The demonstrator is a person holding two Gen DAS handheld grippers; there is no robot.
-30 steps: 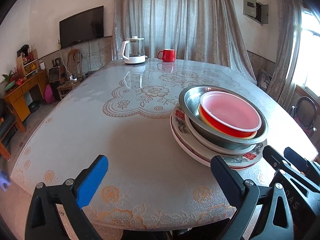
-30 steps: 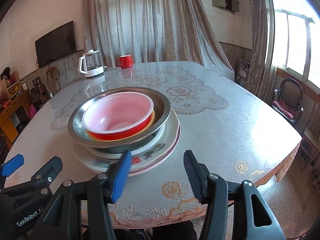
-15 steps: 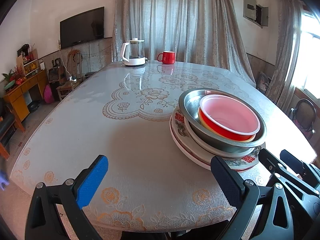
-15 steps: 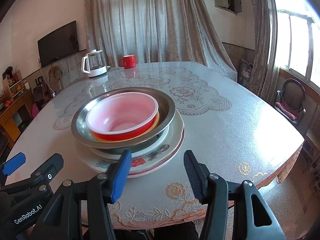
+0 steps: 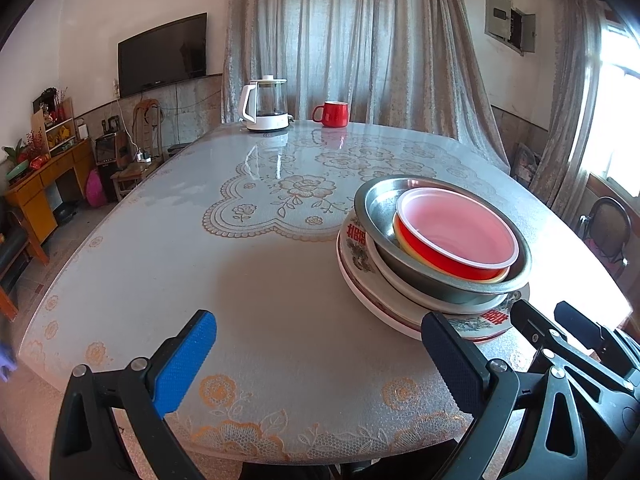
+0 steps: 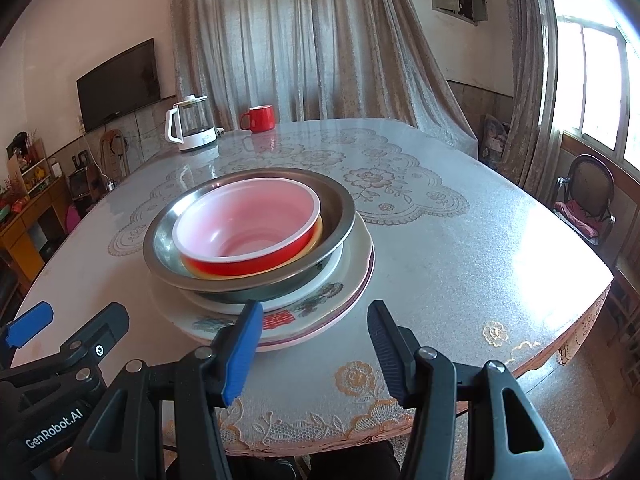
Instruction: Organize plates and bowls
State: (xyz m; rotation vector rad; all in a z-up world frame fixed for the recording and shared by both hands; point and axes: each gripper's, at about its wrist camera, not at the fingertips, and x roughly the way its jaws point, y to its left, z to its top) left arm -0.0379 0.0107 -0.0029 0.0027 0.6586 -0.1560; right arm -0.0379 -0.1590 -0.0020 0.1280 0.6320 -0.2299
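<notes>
Nested by size on bench (image 6: 460, 280): red bowl (image 6: 248, 232) in steel bowl (image 6: 336, 216), atop plates (image 6: 344, 296). Left hand-held gripper (image 5: 316, 356) and right hand-held gripper (image 6: 316, 344) released, empty.

You have one red bowl (image 6: 248, 232) nested in one steel basin (image 6: 340, 220), two stacked plates (image 6: 352, 280), one kettle (image 6: 190, 128) and one red mug (image 6: 260, 118).

A red plastic bowl with a pale pink inside (image 6: 246, 228) sits nested upright in a yellow-rimmed dish (image 6: 316, 236), perhaps a bowl, inside a wide steel basin (image 6: 340, 208), atop a white plate (image 6: 340, 258) on a large floral-printed plate (image 6: 320, 304).
</notes>
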